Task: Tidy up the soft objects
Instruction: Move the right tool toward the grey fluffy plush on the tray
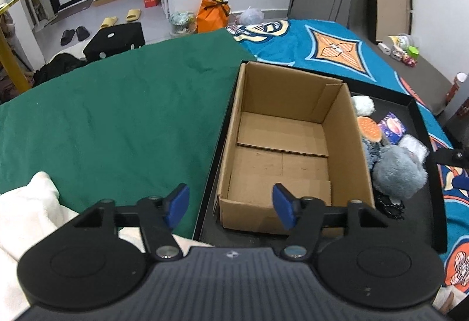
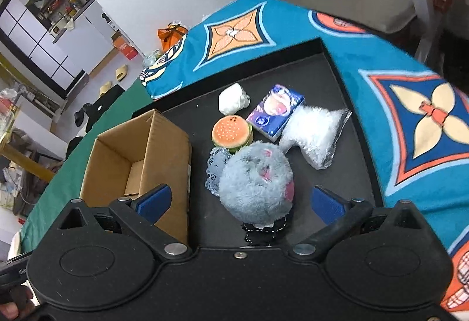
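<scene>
Two wrist views, soft items beside an empty cardboard box [image 1: 288, 142] in a black tray [image 1: 422, 174].
Left view: left gripper [image 1: 230, 205] released, nothing between pads, low centre over the box's near wall. Right view: right gripper [image 2: 239, 202] spread wide, grey plush ball [image 2: 256, 181] between its fingers, untouched; burger plush [image 2: 231, 132], tissue pack [image 2: 274, 113] centre frame, print unreadable.

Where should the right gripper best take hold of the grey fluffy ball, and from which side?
Probably across its round middle, coming from above: the grey fluffy ball is soft, and the open right gripper already straddles it. The burger plush crowds its far side.
</scene>
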The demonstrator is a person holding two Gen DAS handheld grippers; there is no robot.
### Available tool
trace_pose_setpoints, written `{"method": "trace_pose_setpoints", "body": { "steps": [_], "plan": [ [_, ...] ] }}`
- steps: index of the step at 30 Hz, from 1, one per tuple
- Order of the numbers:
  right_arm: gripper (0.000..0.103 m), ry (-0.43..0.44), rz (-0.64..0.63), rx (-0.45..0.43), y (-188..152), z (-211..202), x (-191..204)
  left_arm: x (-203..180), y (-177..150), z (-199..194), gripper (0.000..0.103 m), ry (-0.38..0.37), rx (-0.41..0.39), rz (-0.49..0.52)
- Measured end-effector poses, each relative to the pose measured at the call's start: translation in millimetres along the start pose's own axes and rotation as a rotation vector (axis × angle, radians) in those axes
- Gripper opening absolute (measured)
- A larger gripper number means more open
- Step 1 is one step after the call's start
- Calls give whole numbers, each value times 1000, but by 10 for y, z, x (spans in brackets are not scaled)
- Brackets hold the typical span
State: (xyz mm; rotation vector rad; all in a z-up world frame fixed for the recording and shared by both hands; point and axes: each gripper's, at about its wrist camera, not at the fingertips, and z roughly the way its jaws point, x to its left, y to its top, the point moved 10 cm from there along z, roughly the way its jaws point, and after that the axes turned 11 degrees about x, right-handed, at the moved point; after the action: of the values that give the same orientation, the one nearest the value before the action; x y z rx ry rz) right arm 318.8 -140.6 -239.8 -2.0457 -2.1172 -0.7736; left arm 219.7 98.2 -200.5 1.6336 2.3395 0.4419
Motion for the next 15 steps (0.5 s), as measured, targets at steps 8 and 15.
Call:
{"method": "trace_pose_setpoints", "body": {
  "steps": [8, 15],
  "plan": [
    [102, -40, -5, 42, -4, 281, -92, -9, 101, 235, 46, 52, 19, 11],
    [102, -46, -1, 42, 28, 419, -130, -12, 105, 456, 36, 75, 62, 21]
  ]
}}
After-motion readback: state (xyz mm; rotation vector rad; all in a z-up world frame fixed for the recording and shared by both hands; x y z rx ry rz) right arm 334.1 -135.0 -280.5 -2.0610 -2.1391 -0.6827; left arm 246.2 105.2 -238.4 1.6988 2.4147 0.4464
